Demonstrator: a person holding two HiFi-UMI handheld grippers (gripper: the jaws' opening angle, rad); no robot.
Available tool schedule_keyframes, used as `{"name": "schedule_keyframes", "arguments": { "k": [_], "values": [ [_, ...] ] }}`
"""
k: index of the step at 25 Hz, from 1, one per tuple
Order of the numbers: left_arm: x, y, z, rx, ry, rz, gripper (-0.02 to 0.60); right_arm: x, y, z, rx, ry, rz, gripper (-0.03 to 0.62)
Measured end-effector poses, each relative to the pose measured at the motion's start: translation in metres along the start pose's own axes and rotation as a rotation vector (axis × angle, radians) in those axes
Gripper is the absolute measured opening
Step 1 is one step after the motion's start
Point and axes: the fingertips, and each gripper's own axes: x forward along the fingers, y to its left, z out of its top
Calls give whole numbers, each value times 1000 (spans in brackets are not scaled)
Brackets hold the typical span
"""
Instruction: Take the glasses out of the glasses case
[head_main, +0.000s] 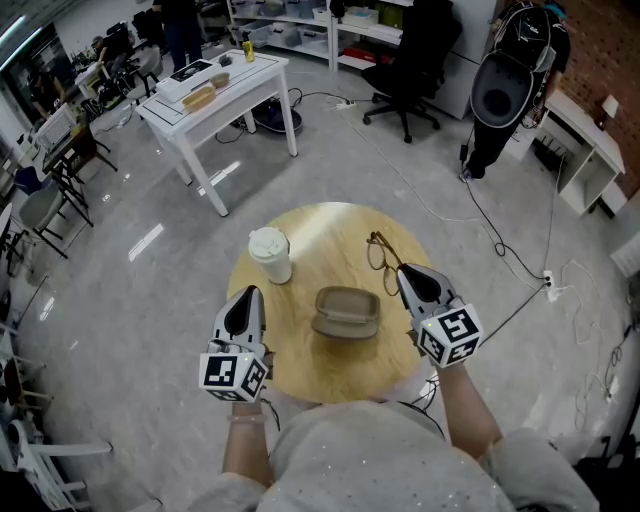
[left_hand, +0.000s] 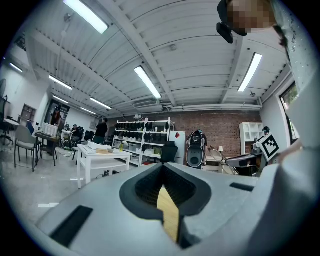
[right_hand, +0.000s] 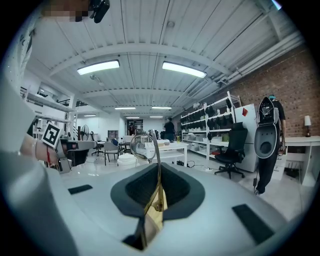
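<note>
The right gripper (head_main: 404, 271) is clamping the glasses (head_main: 379, 252) by one temple, lenses jutting at 12 o'clock beyond its fingers; the left gripper (head_main: 250, 293) is resting with fingers together, empty.

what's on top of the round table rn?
A lidded cup, the glasses case, and the glasses, held just over it in the right gripper. The table near edge is hidden by the left gripper and the person.
</note>
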Motion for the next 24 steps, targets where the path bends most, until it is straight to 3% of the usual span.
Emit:
{"name": "schedule_keyframes", "arguments": {
  "k": [24],
  "values": [
    [8, -1, -6, -5, 7, -13, 5, 2, -6, -2, 42, -22, -2, 26]
  ]
}}
